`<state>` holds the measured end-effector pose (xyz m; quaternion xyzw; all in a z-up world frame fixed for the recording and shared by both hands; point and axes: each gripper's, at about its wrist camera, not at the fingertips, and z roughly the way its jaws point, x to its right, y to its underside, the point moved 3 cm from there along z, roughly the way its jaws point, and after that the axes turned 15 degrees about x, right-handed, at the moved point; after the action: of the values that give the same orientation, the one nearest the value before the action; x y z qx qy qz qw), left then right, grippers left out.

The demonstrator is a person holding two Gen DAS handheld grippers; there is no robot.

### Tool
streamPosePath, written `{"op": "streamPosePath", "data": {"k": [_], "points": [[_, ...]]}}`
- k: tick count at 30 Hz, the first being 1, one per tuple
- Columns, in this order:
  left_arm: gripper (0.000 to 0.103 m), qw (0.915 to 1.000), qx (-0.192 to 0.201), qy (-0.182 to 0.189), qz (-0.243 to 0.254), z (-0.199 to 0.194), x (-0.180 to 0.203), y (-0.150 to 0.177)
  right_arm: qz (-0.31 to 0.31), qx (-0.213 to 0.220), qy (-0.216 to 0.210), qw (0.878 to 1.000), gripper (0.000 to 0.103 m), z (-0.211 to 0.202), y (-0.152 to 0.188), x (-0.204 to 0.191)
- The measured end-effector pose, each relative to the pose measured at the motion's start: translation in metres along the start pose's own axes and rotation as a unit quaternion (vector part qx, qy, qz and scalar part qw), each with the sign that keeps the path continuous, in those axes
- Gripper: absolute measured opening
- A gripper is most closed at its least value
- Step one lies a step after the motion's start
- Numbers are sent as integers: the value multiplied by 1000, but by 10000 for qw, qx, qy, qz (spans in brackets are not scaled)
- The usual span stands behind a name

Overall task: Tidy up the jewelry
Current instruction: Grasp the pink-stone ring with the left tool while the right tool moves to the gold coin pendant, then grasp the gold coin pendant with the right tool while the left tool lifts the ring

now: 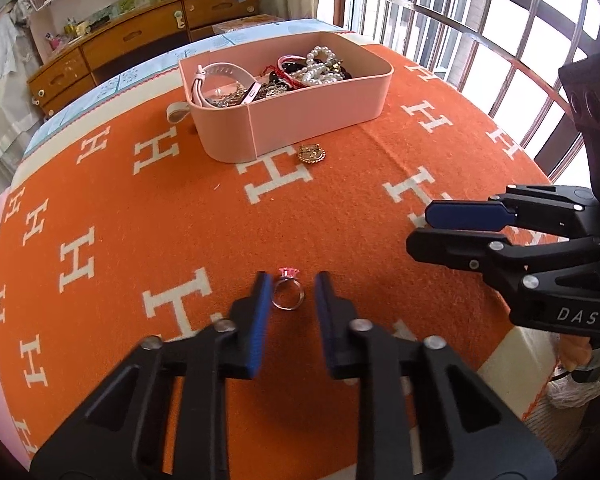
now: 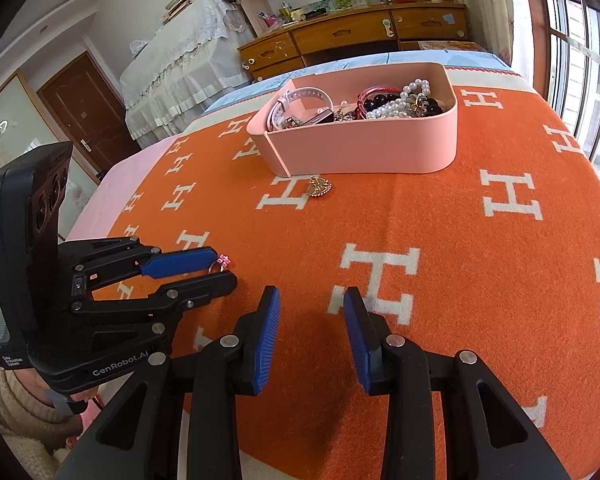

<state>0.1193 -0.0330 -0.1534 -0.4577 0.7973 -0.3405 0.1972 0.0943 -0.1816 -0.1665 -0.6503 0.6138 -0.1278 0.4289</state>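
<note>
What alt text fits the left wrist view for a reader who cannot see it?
The left gripper straddles a pink-stoned ring lying on an orange blanket, its jaws apart and not pressing the ring. Farther off, a pink box holds jewelry, with a gold pendant on the blanket beside it. The right gripper enters from the right, empty.

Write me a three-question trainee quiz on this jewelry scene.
1. True or false: the pink-stone ring lies inside the pink box.
2. What lies on the orange blanket just in front of the box? A) gold pendant B) watch C) pearls
3. Which gripper has the ring between its fingers?
Key: 1 false; 2 A; 3 the left gripper.
</note>
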Motion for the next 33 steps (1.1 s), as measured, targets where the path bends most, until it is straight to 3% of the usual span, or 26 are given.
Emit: {"op": "streamPosePath", "data": {"k": [8,11,23,33], "points": [[11,9999,87,-119,-82,-3,-3,1,9,-33,41,10000,33,3,-3,-1],[4,9996,134,-125,-233,-5,-9,1,39,-98,79,9999,33,9,-8,0],[0,9960,321,-56,-835,-17,-39,0,-228,-380,424,9981,33,63,-51,-9],[0,9909,552,24,-1231,-32,-65,-2,-1323,-431,983,9854,33,101,-72,-33]]}}
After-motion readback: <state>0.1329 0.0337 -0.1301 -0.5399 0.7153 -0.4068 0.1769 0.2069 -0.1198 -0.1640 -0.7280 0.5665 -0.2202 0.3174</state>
